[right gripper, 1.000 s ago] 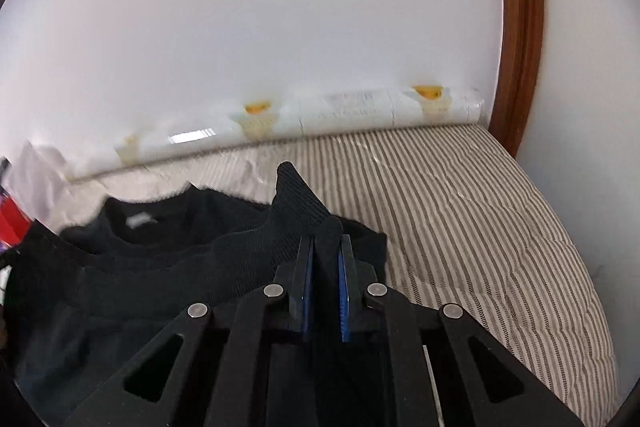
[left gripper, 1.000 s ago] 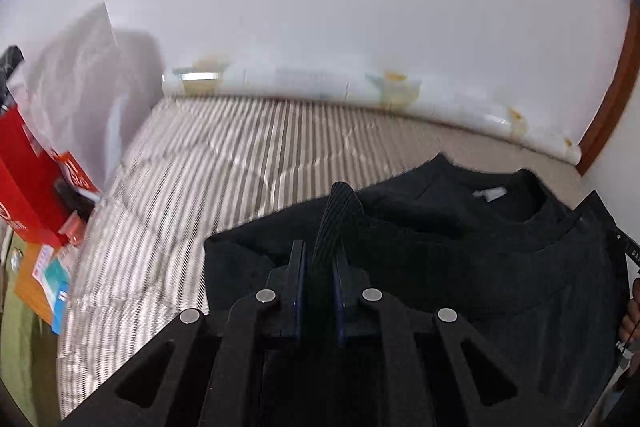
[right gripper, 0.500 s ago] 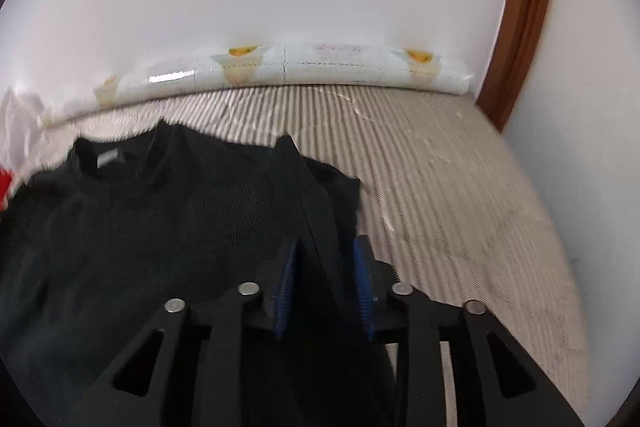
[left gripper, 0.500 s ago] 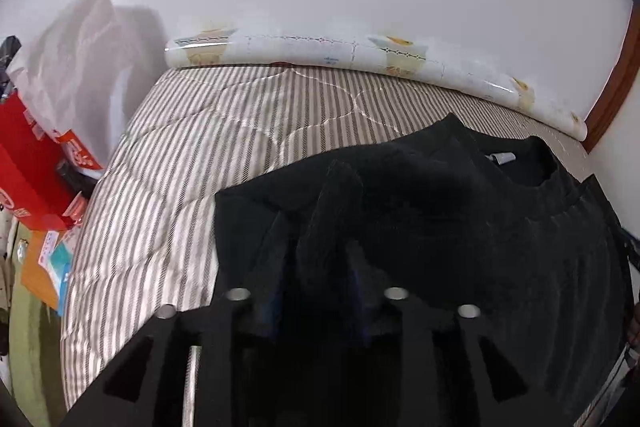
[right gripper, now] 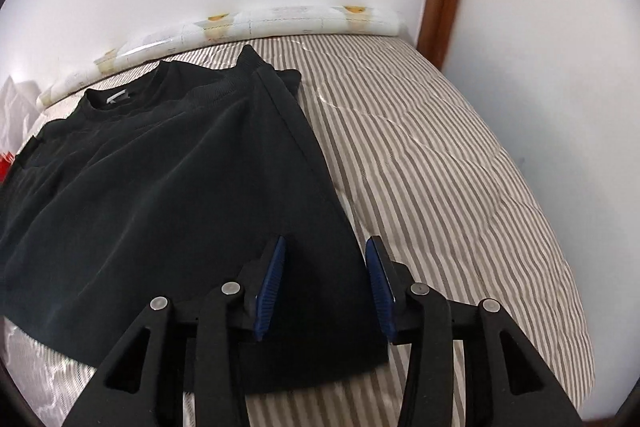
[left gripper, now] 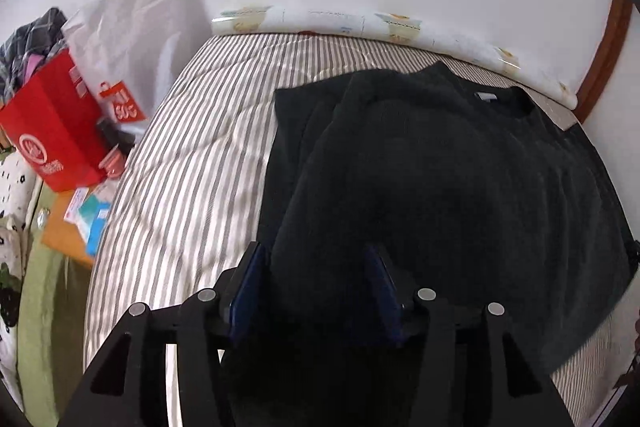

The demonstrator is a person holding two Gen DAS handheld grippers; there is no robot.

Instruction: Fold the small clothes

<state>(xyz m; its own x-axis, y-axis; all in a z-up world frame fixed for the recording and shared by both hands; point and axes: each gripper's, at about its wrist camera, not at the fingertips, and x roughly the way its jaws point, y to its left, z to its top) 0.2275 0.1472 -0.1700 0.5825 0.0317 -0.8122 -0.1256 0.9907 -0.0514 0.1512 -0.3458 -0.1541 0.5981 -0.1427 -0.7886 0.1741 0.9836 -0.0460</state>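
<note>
So the black top (right gripper: 168, 187) is lying on the striped bed (right gripper: 440, 147), folded once with the bottom hem brought up near the collar, which points toward the wall. Looks like this is the let-go right after that 1st fold.

Both sets of tongs have just been opening. The left gripper (left gripper: 316, 283) has its jaws apart with cloth bunched between them, but the blue pads don't seem to press on it. The right gripper (right gripper: 326, 281) is the same deal: jaws apart, the fold's right edge sitting loose between them, nothing clamped.

Next move, I'd guess, is the sideways fold. That means backing both grippers clear without dragging the cloth, then grabbing 1 side edge at 2 spots and carrying it across. The left side looks a bit rumpled in the left view, so it might need smoothing 1st. The red bag (left gripper: 52, 131) by the bed is well out of the way.
</note>
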